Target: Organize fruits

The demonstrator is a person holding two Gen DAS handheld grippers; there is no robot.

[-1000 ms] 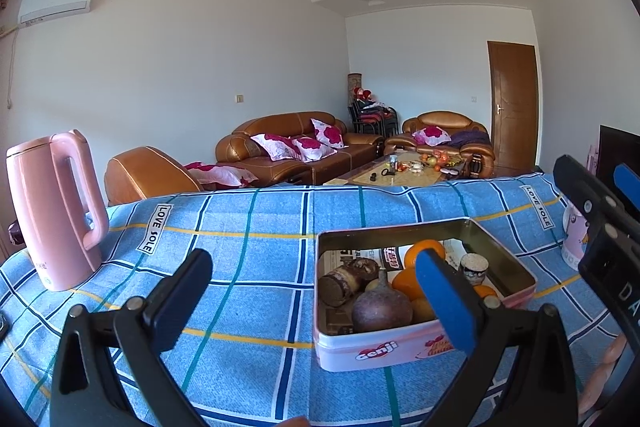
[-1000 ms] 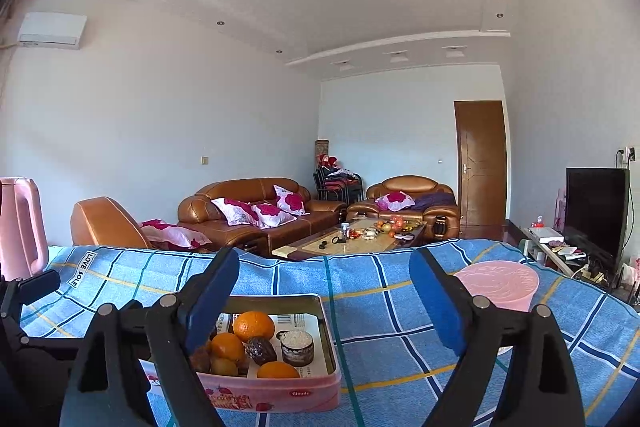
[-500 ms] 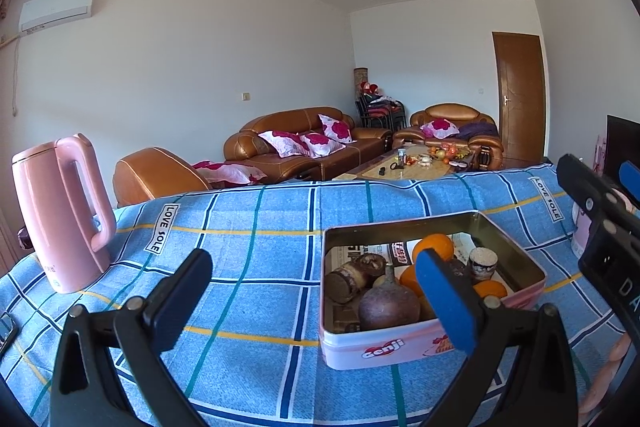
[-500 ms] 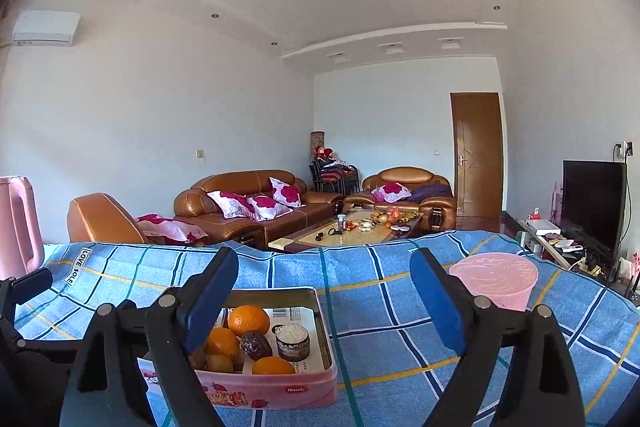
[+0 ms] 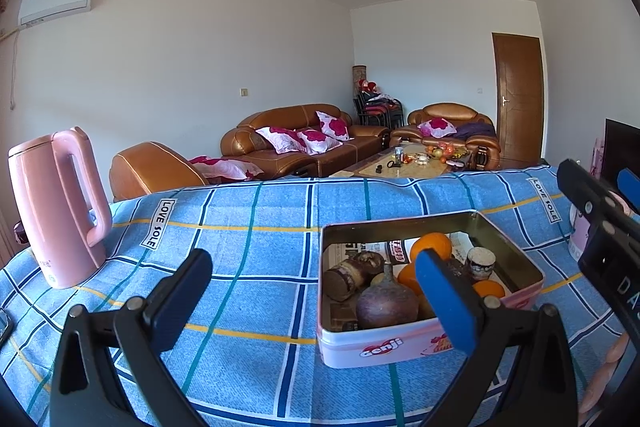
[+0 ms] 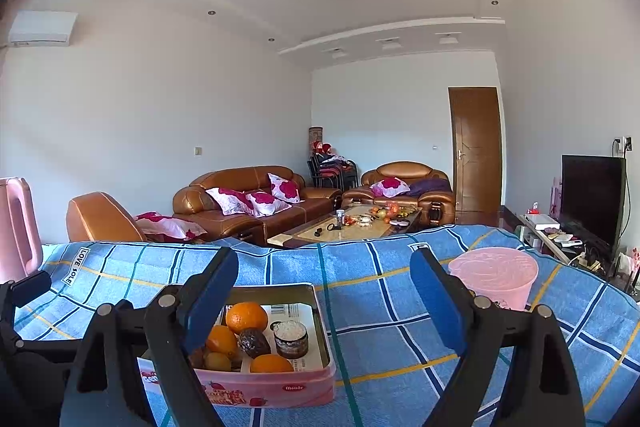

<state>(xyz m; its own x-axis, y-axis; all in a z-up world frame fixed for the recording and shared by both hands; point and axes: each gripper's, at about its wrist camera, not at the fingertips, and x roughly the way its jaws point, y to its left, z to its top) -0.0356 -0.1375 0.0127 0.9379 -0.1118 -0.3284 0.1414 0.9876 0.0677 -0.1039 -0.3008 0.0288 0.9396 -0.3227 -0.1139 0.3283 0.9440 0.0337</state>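
both claws, left claw (image 5: 312,287) and right claw (image 6: 324,291), hang spread and empty over the worktop (image 5: 256,211), the fruit (image 6: 246,317) lying together in the tin (image 6: 320,383), which fits either sorting about to start or a finished tidy, so no next move is settled.

The right gripper (image 6: 322,295), black with blue-padded fingers, is hovering with its jaws spread wide above a blue checked tablecloth (image 6: 400,339). A pink rectangular tin (image 6: 276,389) is sitting on the cloth, holding round oranges (image 6: 246,317), a dark wrinkled fruit (image 6: 253,342) and a small jar (image 6: 291,339). A pink plastic bowl (image 6: 494,279) is standing to the right, well apart.
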